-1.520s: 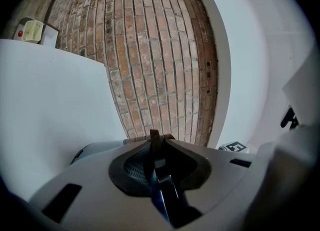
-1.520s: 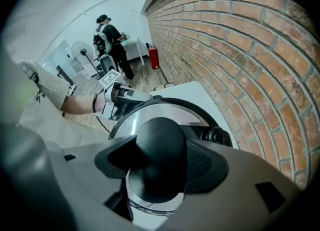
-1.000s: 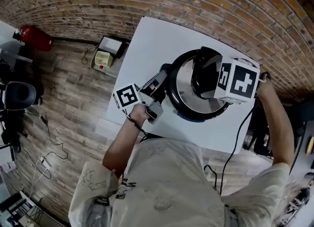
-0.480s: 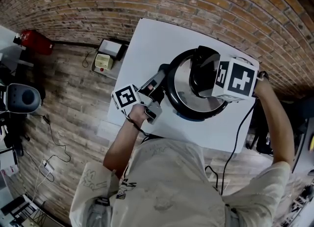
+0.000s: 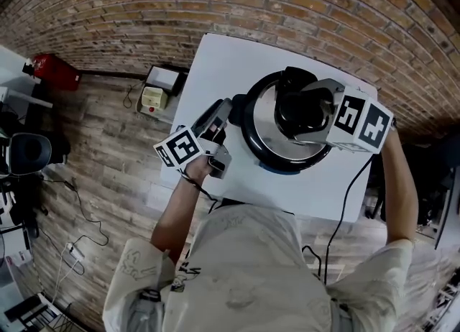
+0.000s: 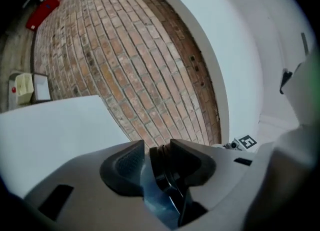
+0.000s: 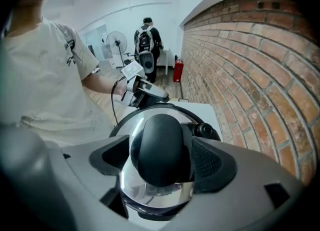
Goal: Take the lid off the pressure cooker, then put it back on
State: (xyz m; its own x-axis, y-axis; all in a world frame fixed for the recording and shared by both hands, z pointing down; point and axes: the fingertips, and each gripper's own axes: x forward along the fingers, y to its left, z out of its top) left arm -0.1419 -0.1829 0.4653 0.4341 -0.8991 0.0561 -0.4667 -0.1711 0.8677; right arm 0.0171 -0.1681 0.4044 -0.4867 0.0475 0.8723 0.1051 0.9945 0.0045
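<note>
Likely heavy and slick, the lid (image 5: 267,128) is best taken by its knob (image 5: 293,113), loosely straddled by the just-widened right tongs (image 7: 161,154); left tongs (image 6: 156,147), at nine o'clock, just spread about the side handle (image 6: 162,170).

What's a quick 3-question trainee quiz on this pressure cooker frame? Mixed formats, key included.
1. True or false: the lid sits on the pressure cooker.
2. What stands between the right gripper's jaws? A the lid's black knob; B a spoon; C nothing.
3. Which gripper is at the cooker's side handle?
Key: 1 true. 2 A. 3 the left gripper. Both grippers' jaws have just been opening, with the knob and the handle between them.
</note>
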